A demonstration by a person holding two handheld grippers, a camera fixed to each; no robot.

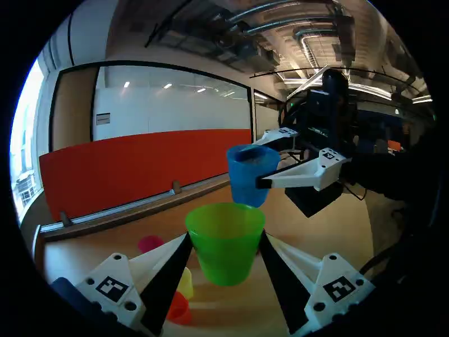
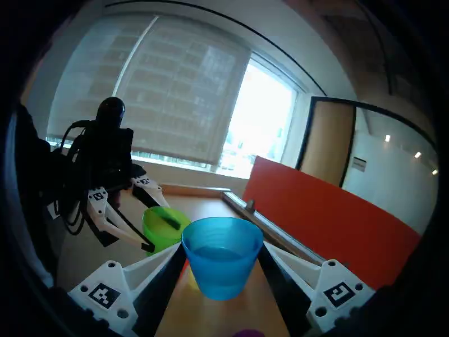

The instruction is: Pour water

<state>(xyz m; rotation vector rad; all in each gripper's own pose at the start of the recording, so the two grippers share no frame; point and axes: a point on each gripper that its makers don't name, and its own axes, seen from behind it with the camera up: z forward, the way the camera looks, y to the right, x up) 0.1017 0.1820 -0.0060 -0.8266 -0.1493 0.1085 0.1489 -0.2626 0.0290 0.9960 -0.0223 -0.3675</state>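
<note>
Thin plastic, likely light and squeezable: the blue cup (image 2: 222, 264), holding water, sits pinched mid-wall in the right gripper (image 2: 222, 250); the left gripper (image 1: 225, 242) pinches the green cup (image 1: 226, 264) nearby.

The left tool (image 1: 225, 238) is gripping a green cup (image 1: 225, 253) above the table (image 1: 337, 224), while the right tool (image 1: 257, 163) is holding a blue cup (image 1: 247, 180) just behind it, slightly higher.

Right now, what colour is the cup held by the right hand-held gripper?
The cup is blue, seen best in the right gripper view.
</note>
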